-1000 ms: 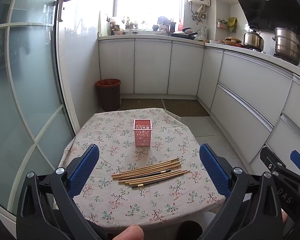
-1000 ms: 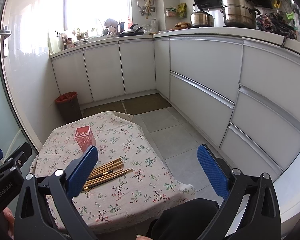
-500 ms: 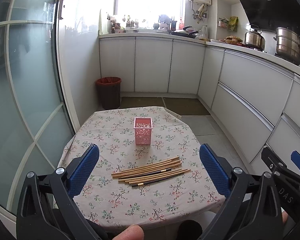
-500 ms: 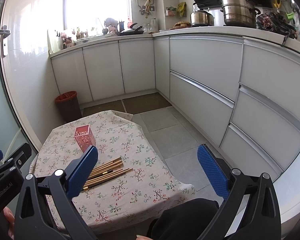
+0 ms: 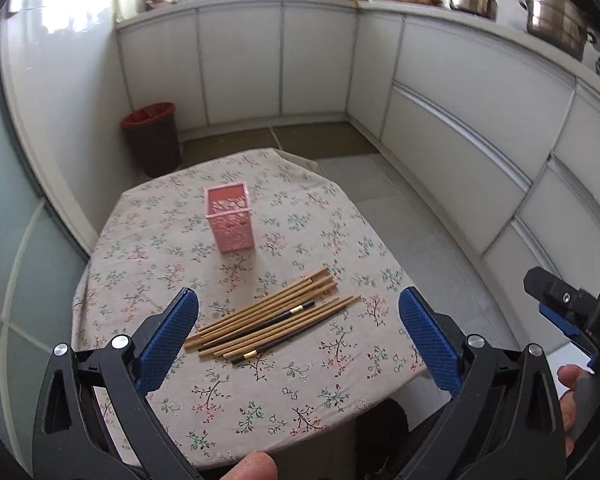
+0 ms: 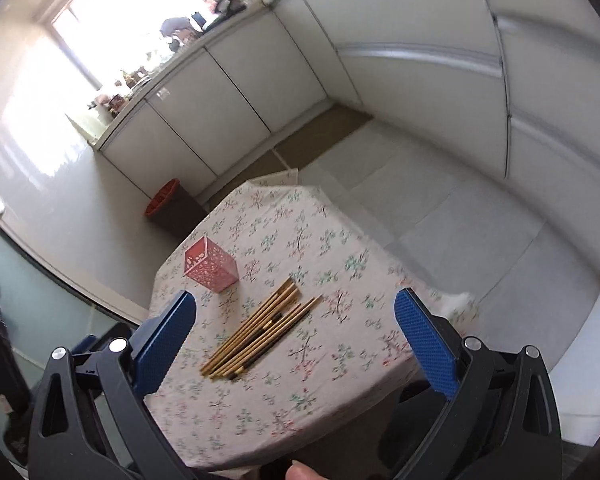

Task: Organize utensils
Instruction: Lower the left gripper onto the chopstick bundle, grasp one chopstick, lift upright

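Observation:
Several wooden and dark chopsticks [image 5: 272,318] lie in a loose bundle on the floral tablecloth [image 5: 172,248]. An empty pink perforated holder [image 5: 230,222] stands upright behind them. My left gripper [image 5: 298,334] is open and empty, above the table's near side, with the chopsticks between its blue pads [image 5: 168,334]. In the right wrist view my right gripper [image 6: 294,338] is open and empty, tilted over the table, above the chopsticks [image 6: 262,330] and the holder [image 6: 210,266]. The right gripper also shows at the right edge of the left wrist view [image 5: 568,312].
A small table [image 6: 332,384] stands in a kitchen. A red-lined bin [image 5: 152,136] stands on the floor behind it at the left. White cabinets [image 5: 460,112] run along the back and right. A glass door [image 5: 4,240] is at the left.
Both grippers have moved forward and tipped down over the table. The right view has rolled and swung left toward the chopsticks. Both stay open and empty.

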Motion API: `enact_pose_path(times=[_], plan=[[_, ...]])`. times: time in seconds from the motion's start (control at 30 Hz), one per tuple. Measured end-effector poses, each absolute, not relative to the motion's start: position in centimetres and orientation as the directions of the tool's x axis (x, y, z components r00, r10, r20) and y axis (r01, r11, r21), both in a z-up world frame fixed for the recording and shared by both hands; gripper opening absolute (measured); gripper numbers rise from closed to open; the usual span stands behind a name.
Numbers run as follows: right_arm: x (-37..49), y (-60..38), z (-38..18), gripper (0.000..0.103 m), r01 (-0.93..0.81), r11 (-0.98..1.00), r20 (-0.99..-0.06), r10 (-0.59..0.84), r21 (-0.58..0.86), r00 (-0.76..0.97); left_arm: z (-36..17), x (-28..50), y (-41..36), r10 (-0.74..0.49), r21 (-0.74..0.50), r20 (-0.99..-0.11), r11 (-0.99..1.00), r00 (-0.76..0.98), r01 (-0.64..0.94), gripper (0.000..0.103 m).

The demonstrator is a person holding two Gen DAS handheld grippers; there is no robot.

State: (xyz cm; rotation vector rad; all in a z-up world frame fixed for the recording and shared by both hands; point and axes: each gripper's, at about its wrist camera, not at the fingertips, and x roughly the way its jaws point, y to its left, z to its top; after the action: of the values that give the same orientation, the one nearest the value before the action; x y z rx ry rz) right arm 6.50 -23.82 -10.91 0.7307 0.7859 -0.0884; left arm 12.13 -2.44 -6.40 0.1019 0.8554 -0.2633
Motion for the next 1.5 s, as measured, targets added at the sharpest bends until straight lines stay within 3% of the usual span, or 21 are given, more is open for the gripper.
enact_pose_path(times=[0.17,0.37,0.53,0.6,0.73,0.93,1.2,1.27,1.3,1.4,1.5], plan=[[9.6,-26.0,-15.5,0.097,0.388,0.675,-0.693,0.255,0.627,0.674,-12.5,18.9,-6.6,-0.227,-0.021,-0.887,0.89,0.403,0.455,0.096],[12.6,-26.8,-19.4,0.097,0.4,0.682,-0.727,0.287,0.612,0.623,-21.3,27.6,-9.5,-0.154,-0.076,-0.981,0.86,0.115,0.505,0.096],[14.7,-26.5,-23.0,0.097,0.424,0.685,-0.771,0.331,0.593,0.544,-25.5,32.2,-10.5,-0.069,-0.044,-0.997,0.834,0.025,0.549,0.079],[15.2,-26.4,-23.7,0.097,0.428,0.697,-0.785,0.325,0.575,0.527,-26.6,33.0,-10.7,-0.038,-0.03,-0.999,0.814,0.001,0.58,0.077],[15.7,-26.8,-24.7,0.097,0.448,0.697,-0.801,0.318,0.56,0.506,-28.0,33.6,-10.7,0.001,0.002,-1.0,0.78,0.001,0.626,0.053],[16.4,-26.5,-25.7,0.097,0.46,0.703,-0.82,0.322,0.542,0.473,-29.0,33.9,-10.2,0.004,-0.005,-1.0,0.754,-0.012,0.657,0.032],[17.3,-25.7,-26.9,0.097,0.483,0.701,-0.841,0.337,0.524,0.423,-30.6,33.6,-10.6,0.021,0.016,-1.0,0.699,0.002,0.715,0.031],[17.7,-25.2,-27.5,0.097,0.506,0.69,-0.85,0.347,0.518,0.396,-31.6,32.6,-11.2,0.013,0.031,-0.999,0.695,0.032,0.719,0.026],[18.0,-25.0,-27.8,0.097,0.521,0.678,-0.851,0.354,0.519,0.387,-31.2,32.7,-11.0,0.002,0.033,-0.999,0.698,0.045,0.716,0.015],[19.2,-24.1,-28.7,0.096,0.557,0.656,-0.86,0.364,0.51,0.358,-31.2,32.2,-9.6,-0.019,0.045,-0.996,0.72,0.084,0.692,0.012],[21.0,-22.3,-29.5,0.081,0.574,0.674,-0.885,0.341,0.465,0.316,-30.3,31.5,-7.5,-0.039,0.06,-0.99,0.747,0.134,0.662,0.011]])
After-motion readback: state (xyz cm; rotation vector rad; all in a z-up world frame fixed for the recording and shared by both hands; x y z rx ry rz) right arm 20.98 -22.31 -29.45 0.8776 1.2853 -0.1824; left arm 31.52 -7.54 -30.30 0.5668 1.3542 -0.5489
